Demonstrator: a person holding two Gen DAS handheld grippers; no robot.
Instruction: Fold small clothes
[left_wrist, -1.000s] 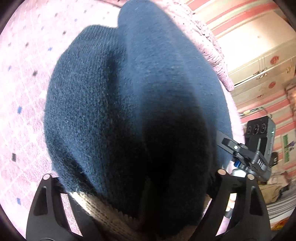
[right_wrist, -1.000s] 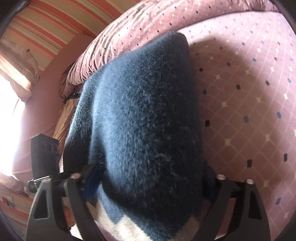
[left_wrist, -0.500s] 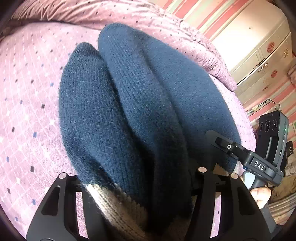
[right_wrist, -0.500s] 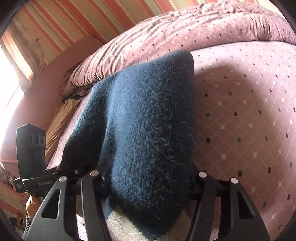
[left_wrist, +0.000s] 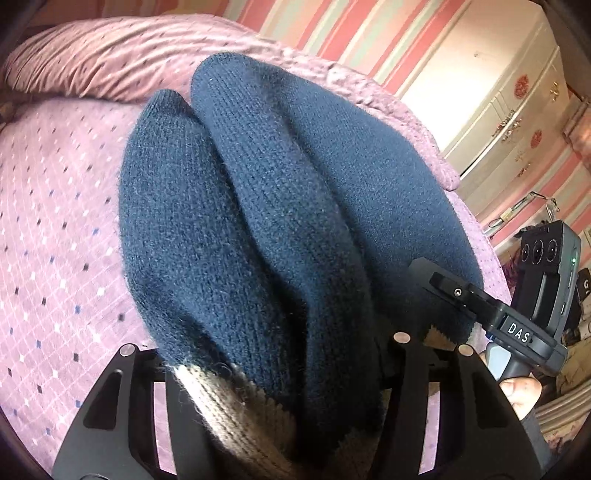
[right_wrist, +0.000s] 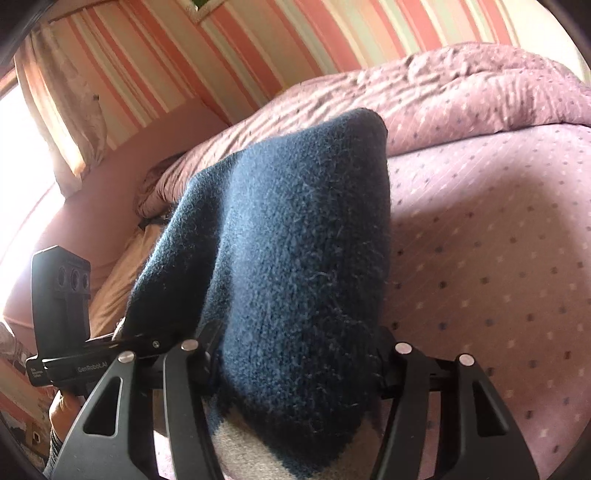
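Note:
A dark navy knitted garment (left_wrist: 277, 203) with a beige ribbed band (left_wrist: 221, 398) hangs in thick folds over the pink bed. My left gripper (left_wrist: 273, 350) is shut on a bunched fold at the beige edge. In the right wrist view the same navy knit (right_wrist: 295, 240) fills the middle, with a cream patch (right_wrist: 240, 443) at the bottom. My right gripper (right_wrist: 295, 350) is shut on it there. The fingertips of both are buried in the wool. The two grippers hold the garment side by side, each seeing the other: right gripper (left_wrist: 517, 325), left gripper (right_wrist: 74, 350).
The bedspread (left_wrist: 55, 221) is pink with small diamonds, and a rumpled quilt (right_wrist: 443, 81) lies along its far side. A cream cabinet (left_wrist: 517, 110) stands beyond the bed on the right. A striped wall (right_wrist: 184, 55) and a curtained window (right_wrist: 55, 110) lie behind. A thumb (left_wrist: 521, 387) grips the right handle.
Both grippers' jaws came closer together on the navy knit, then rose with it. The garment has lifted off the bedspread, and more of the quilt and walls shows behind it.

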